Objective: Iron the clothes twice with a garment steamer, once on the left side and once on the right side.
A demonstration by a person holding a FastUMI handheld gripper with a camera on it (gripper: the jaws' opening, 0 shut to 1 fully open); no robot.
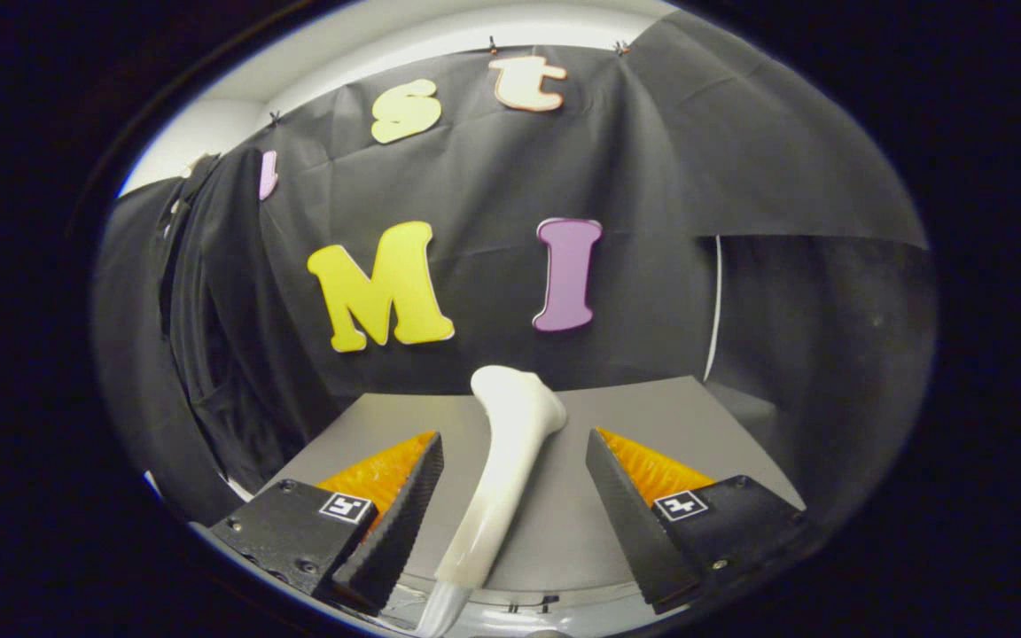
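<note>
Gripper view: gripper (pixel 515 452) fingers spread wide apart, nothing pinched. The white garment steamer (pixel 503 478) sits in the gap between them, touching neither finger as far as I can tell; it sits closer to the left finger than to the right one.

Steamer lies on the grey tabletop (pixel 652 416), long axis running from the near edge away toward the far edge. Its flared head is at the far end, past the fingertips, tilted a bit right. The slim handle end comes back toward the camera and runs off past the table's near edge between the finger bases; a pale hose or cord (pixel 441 611) continues from it there, blurred, can't tell which.

Table surface around the steamer is plain grey. Far edge meets the black cloth wall (pixel 475 177) of the booth. Right far corner of the table is visible, with a thin white vertical line (pixel 715 310) in the backdrop just above it. A strip of white wall (pixel 342 53) shows over the top of the cloth.

Dark fabric hangs in folds at the left, beyond the table's left edge; can't tell whether that's the clothes or more booth cloth.
</note>
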